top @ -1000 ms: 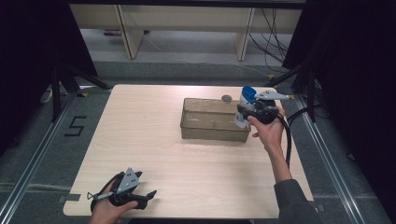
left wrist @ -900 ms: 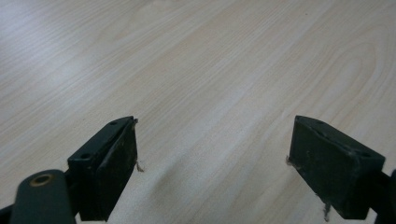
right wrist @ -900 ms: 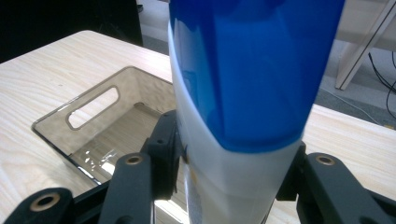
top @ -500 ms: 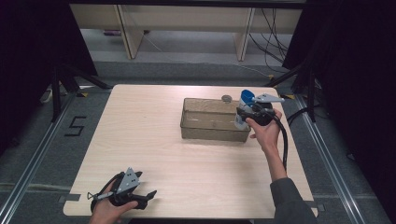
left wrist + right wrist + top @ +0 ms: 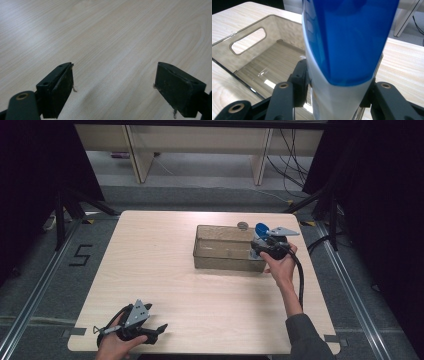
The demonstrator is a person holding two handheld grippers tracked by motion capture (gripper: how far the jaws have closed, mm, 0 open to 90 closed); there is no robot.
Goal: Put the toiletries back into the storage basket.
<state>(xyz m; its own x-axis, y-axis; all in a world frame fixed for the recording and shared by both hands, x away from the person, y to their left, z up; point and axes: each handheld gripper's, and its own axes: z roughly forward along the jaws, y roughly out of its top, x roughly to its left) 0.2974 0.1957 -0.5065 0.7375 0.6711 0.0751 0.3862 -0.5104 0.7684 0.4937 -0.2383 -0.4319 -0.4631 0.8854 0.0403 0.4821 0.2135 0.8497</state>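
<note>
A clear plastic bin stands on the right half of the wooden table. My right gripper is shut on a bottle with a blue upper part and a white lower part, held upright at the bin's right end. In the right gripper view the bottle stands between the jaws of the right gripper, with the bin's handle wall behind it. My left gripper rests at the table's front left, open. In the left gripper view the left gripper has bare tabletop between its jaws.
A small grey round object lies on the table just behind the bin. Pale shelf legs and cables stand on the floor beyond the table. Metal rails run along the table's sides.
My right hand has come down a little with the bottle, closer to the bin's right end. The left gripper has stayed where it was.
</note>
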